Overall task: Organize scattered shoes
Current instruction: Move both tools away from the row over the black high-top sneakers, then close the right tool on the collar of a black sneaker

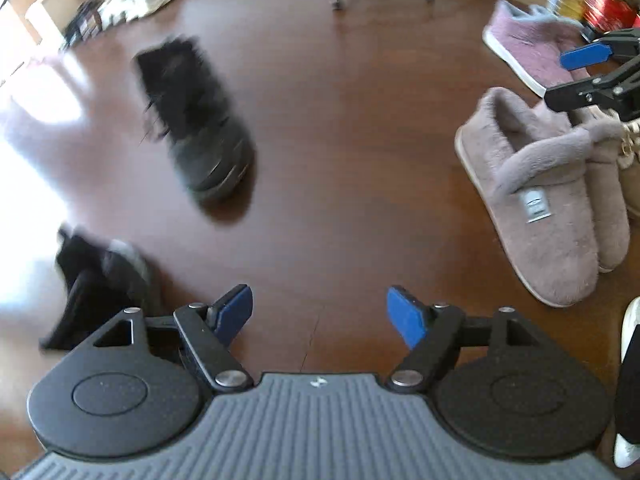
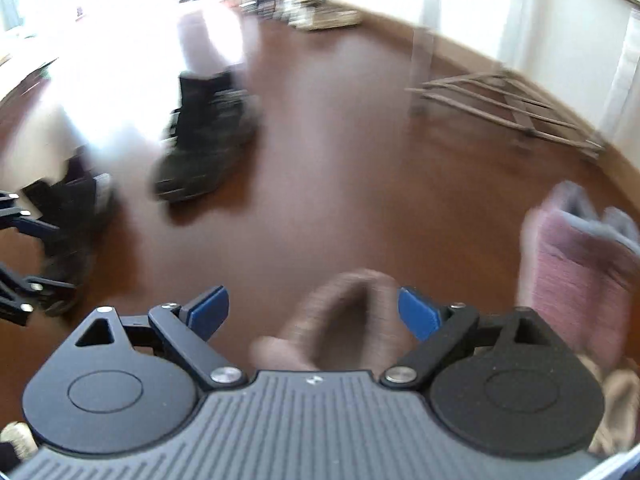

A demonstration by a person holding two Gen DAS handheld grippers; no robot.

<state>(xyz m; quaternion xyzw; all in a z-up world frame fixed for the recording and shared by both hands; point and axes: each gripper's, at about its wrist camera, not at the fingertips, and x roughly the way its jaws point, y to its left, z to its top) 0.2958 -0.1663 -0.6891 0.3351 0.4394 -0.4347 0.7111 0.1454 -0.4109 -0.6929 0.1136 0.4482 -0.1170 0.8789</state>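
Bare wooden floor [image 1: 340,140] lies open right of the upright black boot [image 1: 200,128], up to the taupe slipper pair [image 1: 552,208]. Another black boot [image 1: 96,280] blocks nearer left.

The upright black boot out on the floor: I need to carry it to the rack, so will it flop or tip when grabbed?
The black boot looks tall with a furry collar, so its shaft probably squashes when pinched. Its chunky sole suggests bottom weight, so it may swing from a top grip.
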